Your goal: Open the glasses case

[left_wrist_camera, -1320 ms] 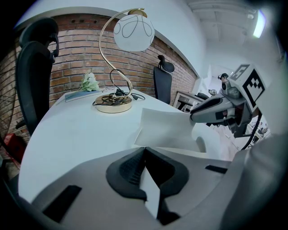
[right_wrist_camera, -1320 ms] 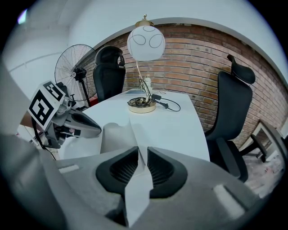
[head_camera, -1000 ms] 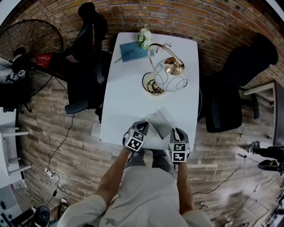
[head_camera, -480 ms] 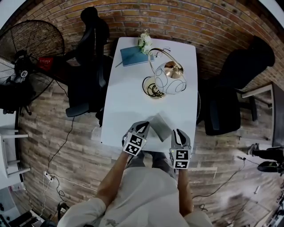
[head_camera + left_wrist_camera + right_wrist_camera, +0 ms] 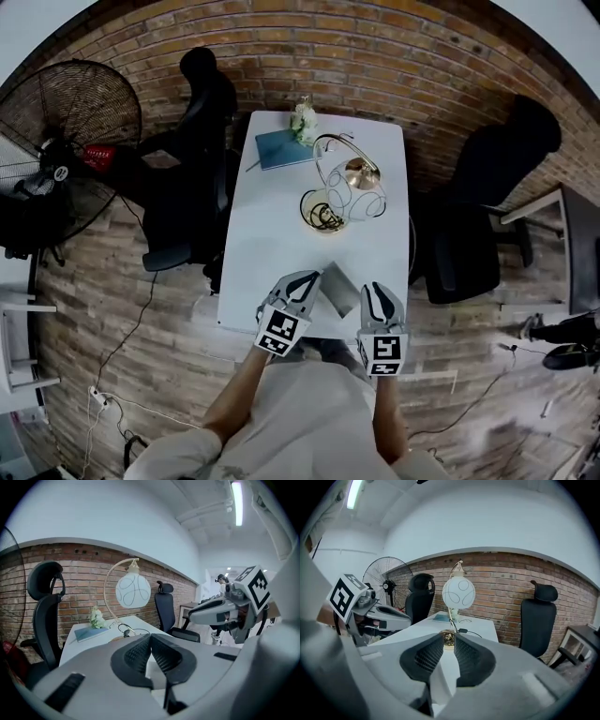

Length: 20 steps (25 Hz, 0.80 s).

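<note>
The grey glasses case (image 5: 339, 287) lies closed near the front edge of the white table (image 5: 272, 244). It shows only in the head view. My left gripper (image 5: 305, 278) hangs just left of the case and my right gripper (image 5: 375, 290) just right of it, both raised off the table. In the left gripper view the left gripper (image 5: 151, 635) has its pads together with nothing between them. The right gripper (image 5: 449, 638) is shut too and holds nothing. Both point out over the table towards the lamp.
A lamp with a white globe (image 5: 352, 178) and a gold base (image 5: 322, 208) stands mid-table. A teal notebook (image 5: 282, 148) and white flowers (image 5: 302, 120) sit at the far end. Black office chairs (image 5: 192, 169) (image 5: 483, 211) flank the table, and a fan (image 5: 70, 117) stands at the left.
Both grippers have risen from the table's front edge and tipped up towards level. The case has stayed where it lay. The head view now takes in more of the room.
</note>
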### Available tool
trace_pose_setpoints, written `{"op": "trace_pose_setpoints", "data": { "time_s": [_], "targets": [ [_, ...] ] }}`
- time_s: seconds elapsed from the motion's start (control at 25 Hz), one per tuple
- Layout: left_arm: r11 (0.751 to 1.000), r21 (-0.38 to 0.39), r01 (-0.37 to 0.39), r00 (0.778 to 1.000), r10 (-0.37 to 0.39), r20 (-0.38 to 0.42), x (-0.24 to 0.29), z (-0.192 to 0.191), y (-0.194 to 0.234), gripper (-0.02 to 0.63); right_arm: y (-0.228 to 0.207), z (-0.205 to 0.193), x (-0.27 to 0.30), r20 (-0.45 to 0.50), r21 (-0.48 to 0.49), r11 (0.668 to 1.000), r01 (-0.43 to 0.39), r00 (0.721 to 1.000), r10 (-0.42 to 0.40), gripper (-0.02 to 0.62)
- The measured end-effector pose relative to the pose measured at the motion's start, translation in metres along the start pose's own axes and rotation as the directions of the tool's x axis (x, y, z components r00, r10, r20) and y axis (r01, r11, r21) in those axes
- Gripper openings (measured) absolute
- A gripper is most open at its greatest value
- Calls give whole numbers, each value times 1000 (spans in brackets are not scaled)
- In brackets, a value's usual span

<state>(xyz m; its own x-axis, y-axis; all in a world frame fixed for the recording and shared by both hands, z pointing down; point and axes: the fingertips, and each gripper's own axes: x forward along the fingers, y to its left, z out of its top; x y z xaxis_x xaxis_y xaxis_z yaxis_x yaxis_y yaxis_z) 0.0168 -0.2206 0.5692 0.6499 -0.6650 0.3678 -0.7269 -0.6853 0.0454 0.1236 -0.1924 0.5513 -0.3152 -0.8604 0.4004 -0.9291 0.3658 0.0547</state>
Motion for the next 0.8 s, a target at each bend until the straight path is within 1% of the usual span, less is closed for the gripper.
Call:
{"op": "trace_pose_setpoints", "data": {
  "time_s": [0.2,0.44,0.6,0.8],
  "targets": [
    [999,26,30,997,-31,69,-11,27,-3,6,2,19,-7,30,-7,999,33,999,-33,59],
    [997,55,46,990,-53,132,-19,46,2,6,5,37,-16,79,-11,996,85,993,-84,60],
    [996,69,56,986,-66,154,-21,54,6,6,6,44,-16,97,-14,994,109,989,-107,59],
    [996,74,59,986,-70,152,-23,52,9,6,10,48,-16,100,-17,993,117,988,-114,60]
  ]
}}
